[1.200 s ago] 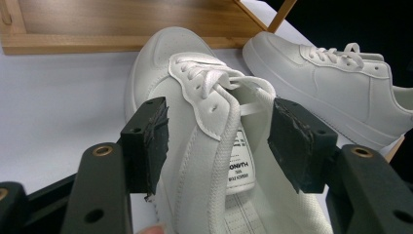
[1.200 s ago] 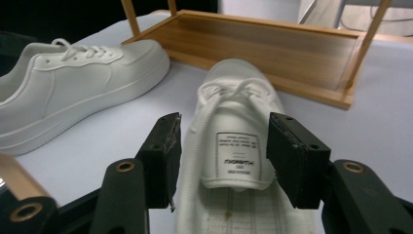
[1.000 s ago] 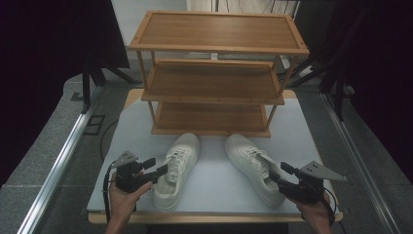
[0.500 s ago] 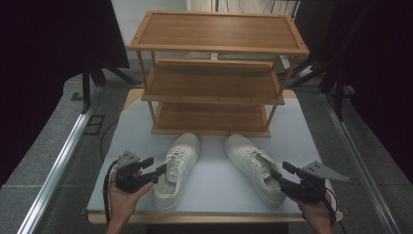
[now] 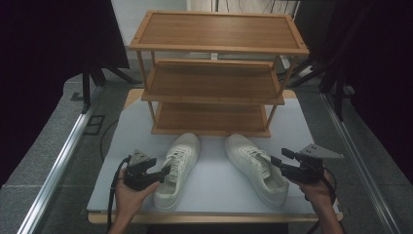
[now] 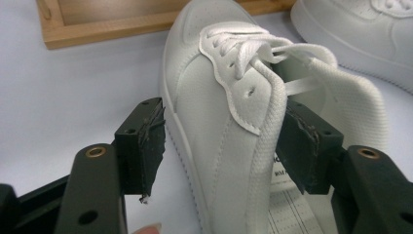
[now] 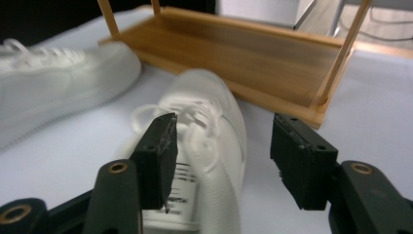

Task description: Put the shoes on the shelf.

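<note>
Dark walls and grey floor surround a pale tabletop [image 5: 219, 195] that carries a three-tier wooden shoe rack [image 5: 214, 73] at its far side, all three shelves bare. Two white sneakers lie on the tabletop in front of the rack's lowest shelf, toes pointing toward it.

The left gripper [image 5: 163, 173] has its fingers [image 6: 141, 146] spread wide around the side wall of the left sneaker [image 5: 178, 168]. In the left gripper view one pad stands outside the shoe, apart from its sole edge, while the other sits inside the opening, against the padded collar by the tongue. They are not yet pressed together, so the shoe rests on the tabletop with nothing clamping it.

The right gripper [image 5: 278, 161] is also open, its fingers [image 7: 158, 151] parted. In the right gripper view the heel and collar of the right sneaker [image 5: 255, 165] lie ahead of them and between, slightly nearer the left-hand pad; the blur leaves it unclear whether either pad touches the shoe.

Judging by this, the work of shelving the pair is at its start: both shoes are off the rack and neither is gripped. Left to do appear to be closing on each collar, lifting, and setting the shoes on a shelf beyond the fingers.
</note>
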Available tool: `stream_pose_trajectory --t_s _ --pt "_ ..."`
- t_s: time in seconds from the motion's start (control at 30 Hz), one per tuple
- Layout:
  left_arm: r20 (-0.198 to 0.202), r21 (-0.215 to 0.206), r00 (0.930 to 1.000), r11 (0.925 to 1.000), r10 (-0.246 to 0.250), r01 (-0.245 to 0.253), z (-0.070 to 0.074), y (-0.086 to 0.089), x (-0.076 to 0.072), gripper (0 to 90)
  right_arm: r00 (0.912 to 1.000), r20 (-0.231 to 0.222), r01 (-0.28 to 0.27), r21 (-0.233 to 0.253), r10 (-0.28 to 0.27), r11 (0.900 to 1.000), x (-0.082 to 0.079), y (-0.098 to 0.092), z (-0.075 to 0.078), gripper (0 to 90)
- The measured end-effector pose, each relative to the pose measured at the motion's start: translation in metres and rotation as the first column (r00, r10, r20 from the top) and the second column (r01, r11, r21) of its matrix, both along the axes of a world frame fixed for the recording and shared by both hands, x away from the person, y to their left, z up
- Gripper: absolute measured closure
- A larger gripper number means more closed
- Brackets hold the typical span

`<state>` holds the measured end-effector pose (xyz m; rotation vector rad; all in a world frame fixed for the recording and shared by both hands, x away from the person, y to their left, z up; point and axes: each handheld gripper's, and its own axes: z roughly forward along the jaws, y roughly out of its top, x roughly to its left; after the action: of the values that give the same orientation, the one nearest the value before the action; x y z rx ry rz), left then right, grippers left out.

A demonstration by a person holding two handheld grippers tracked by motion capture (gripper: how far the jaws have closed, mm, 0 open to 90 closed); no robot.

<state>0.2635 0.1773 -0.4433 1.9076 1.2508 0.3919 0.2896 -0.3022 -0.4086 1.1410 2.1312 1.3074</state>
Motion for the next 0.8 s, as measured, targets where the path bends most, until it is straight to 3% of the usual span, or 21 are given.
stream_pose_trajectory --t_s 0.13,0.27,0.47,0.57,0.63,0.67,0.7,0.73,0.8 --pt "-0.003 0.012 1.0 0.9999 0.006 -0.006 -0.001 -0.005 0.006 37.1 0.9982 -0.028 -0.054 0.006 0.054 0.999 0.011 0.001 -0.005 42.5" --pt "-0.015 0.031 0.9998 0.9994 0.015 -0.014 -0.005 -0.007 0.011 38.6 0.992 -0.071 -0.107 -0.038 0.104 0.994 0.017 0.011 -0.013 42.0" --pt "-0.01 0.028 0.9995 0.9992 0.029 -0.028 -0.007 -0.01 0.017 44.8 0.9886 -0.107 -0.119 -0.122 0.106 0.985 0.026 0.02 -0.024 44.0" --pt "-0.011 0.02 0.9999 0.9998 0.009 -0.009 -0.009 -0.013 0.019 57.2 0.9914 -0.108 -0.092 -0.164 0.075 0.982 0.033 0.024 -0.033 53.3" --pt "0.018 0.064 0.9997 0.9978 0.014 -0.015 -0.008 -0.018 0.017 67.4 0.989 -0.128 -0.091 -0.12 0.076 0.989 0.036 0.022 -0.037 61.5" --pt "0.031 0.091 0.9994 0.9956 0.017 -0.02 -0.007 -0.02 0.016 74.2 0.9912 -0.115 -0.079 -0.117 0.066 0.99 0.035 0.021 -0.039 69.7" --pt "0.039 0.105 0.999 0.9941 0.021 -0.025 -0.007 -0.022 0.016 74.2 0.9912 -0.115 -0.079 -0.117 0.066 0.99 0.035 0.021 -0.039 69.7" --pt "0.045 0.109 0.9987 0.9937 0.023 -0.027 -0.007 -0.022 0.015 78.0 0.9933 -0.101 -0.071 -0.142 0.057 0.987 0.034 0.022 -0.039 76.6" --pt "0.053 0.097 0.9982 0.9947 0.027 -0.032 -0.008 -0.021 0.015 79.2 0.9943 -0.093 -0.066 -0.155 0.052 0.986 0.033 0.024 -0.038 78.7"
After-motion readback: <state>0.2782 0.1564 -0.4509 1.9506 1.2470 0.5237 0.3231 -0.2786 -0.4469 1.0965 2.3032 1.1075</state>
